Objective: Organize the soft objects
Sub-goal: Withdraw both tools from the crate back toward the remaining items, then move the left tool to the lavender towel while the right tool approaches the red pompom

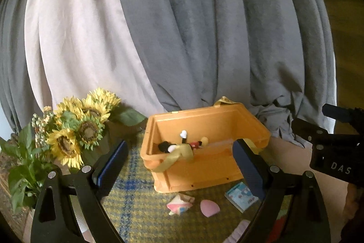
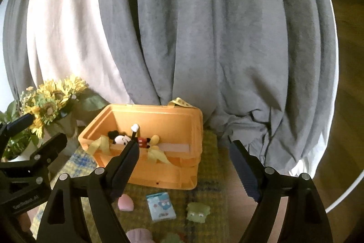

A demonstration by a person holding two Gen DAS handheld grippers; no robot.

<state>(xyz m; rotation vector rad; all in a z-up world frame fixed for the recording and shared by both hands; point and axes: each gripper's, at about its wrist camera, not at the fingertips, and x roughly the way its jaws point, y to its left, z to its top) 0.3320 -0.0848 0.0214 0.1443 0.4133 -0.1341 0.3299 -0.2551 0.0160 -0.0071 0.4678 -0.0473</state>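
An orange plastic box (image 1: 204, 166) (image 2: 159, 172) stands open on a yellow-blue plaid mat (image 1: 136, 199), with a Mickey Mouse plush (image 1: 182, 145) (image 2: 127, 139) lying inside. My left gripper (image 1: 179, 142) hovers in front of the box, open and holding nothing. My right gripper (image 2: 184, 144) is beside it, open and holding nothing too. On the mat before the box lie a pink-white pouch (image 1: 180, 204), a pink shell-shaped piece (image 1: 209, 207) (image 2: 126, 202), a blue packet (image 1: 241, 195) (image 2: 160, 205) and a green frog toy (image 2: 198, 213).
A sunflower bouquet (image 1: 77, 129) (image 2: 50, 101) stands left of the box. Grey and white curtains (image 1: 182, 26) hang right behind it. Yellow ribbon (image 1: 175, 156) drapes over the box rim. More soft pieces (image 2: 138, 235) lie at the near edge.
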